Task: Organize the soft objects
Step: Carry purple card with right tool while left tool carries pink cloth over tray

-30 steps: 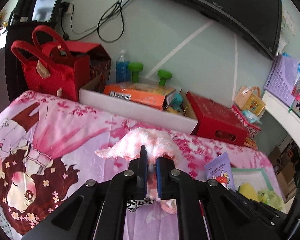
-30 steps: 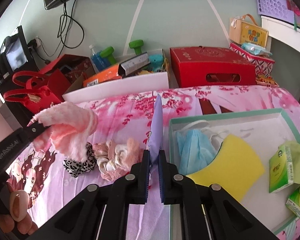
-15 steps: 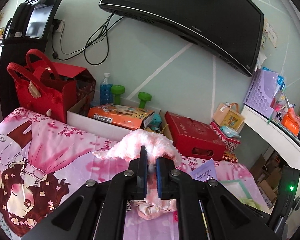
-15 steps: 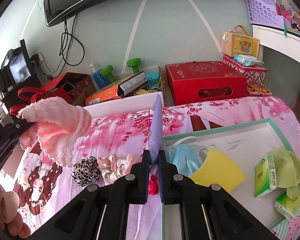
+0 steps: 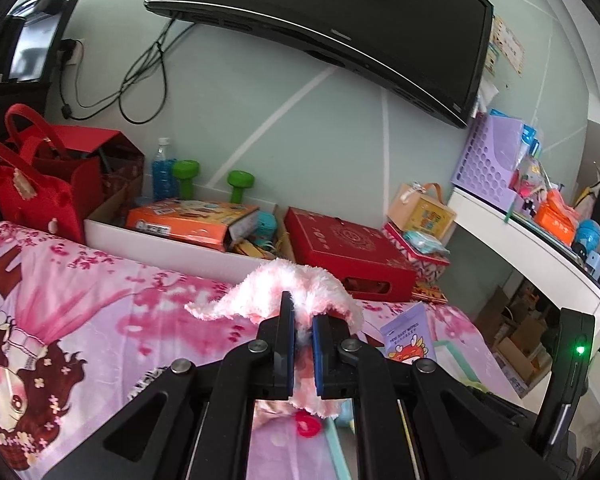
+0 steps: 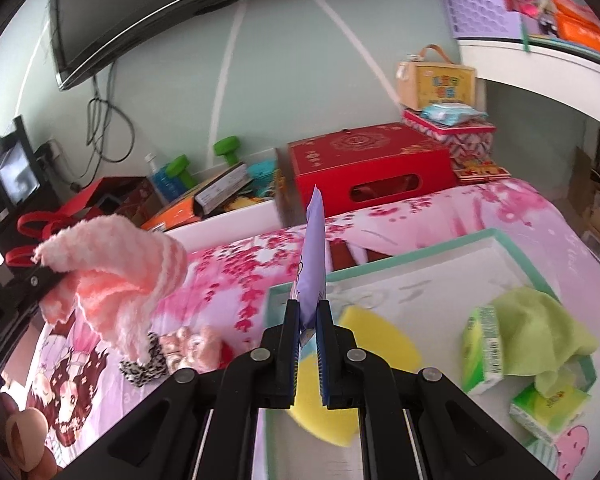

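Observation:
My left gripper [image 5: 303,312] is shut on a fluffy pink towel [image 5: 276,286], lifted above the pink bedspread [image 5: 100,300]; the right wrist view shows the same pink towel [image 6: 116,268] hanging at the left. My right gripper [image 6: 308,312] is shut on a flat lilac wet-wipes packet [image 6: 314,256], held upright over the near-left corner of a white tray with a green rim [image 6: 496,236]. The wipes packet [image 5: 410,334] also shows at the right in the left wrist view. In the tray lie a yellow sponge [image 6: 374,328], a green cloth [image 6: 540,328] and green tissue packs [image 6: 482,348].
Scrunchies, one leopard-print [image 6: 144,362] and some pink [image 6: 192,348], lie on the bedspread with a small red item [image 5: 308,428]. Behind the bed stand a white box of clutter [image 5: 172,240], a red box [image 6: 368,172], red bags [image 5: 40,184] and a wall-mounted screen [image 5: 332,12].
Both grippers have risen and moved right with their loads. The towel now hangs higher above the scrunchies, and the packet stands over the tray's corner, hiding the blue mask.

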Demonstrator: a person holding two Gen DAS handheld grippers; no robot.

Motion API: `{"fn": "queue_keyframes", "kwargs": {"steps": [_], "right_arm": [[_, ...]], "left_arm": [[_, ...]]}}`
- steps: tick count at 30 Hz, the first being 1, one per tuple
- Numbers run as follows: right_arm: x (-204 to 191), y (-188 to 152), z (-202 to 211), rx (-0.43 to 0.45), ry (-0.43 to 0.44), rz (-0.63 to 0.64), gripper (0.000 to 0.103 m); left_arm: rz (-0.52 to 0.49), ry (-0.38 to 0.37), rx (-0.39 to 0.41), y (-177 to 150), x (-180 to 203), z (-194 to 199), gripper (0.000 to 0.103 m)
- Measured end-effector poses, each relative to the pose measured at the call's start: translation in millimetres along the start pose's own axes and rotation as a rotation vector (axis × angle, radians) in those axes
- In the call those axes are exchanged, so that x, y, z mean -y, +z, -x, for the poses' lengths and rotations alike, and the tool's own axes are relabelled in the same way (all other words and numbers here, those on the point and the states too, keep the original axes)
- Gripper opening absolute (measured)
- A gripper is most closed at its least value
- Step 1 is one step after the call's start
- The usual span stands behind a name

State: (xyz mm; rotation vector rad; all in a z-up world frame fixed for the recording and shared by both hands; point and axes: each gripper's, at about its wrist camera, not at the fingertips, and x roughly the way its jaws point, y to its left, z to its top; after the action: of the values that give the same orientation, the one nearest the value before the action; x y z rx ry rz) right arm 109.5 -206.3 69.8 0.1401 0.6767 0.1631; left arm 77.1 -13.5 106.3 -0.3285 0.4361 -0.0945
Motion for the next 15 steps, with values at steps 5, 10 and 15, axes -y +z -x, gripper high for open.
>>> {"fn": "queue_keyframes", "kwargs": {"steps": [5,10,15], "right_arm": [[25.8,3.4,3.6,0.006,-0.038,-0.042,0.008],[41.5,4.9,8.6,0.016,-0.057,-0.071,0.008],[55.5,3.5,7.0,0.004,-0.105,-0.081,0.008]], "left_arm": [[-0.02,-0.027,-0.035,-6.8,16.0,-9.8,0.007],[-0.035,-0.064,-0.071,-14.1,30.7,-20.8,0.007],[-0.059,-0.092,-0.103,-21.9,45.5,-31.7,0.007]]}}
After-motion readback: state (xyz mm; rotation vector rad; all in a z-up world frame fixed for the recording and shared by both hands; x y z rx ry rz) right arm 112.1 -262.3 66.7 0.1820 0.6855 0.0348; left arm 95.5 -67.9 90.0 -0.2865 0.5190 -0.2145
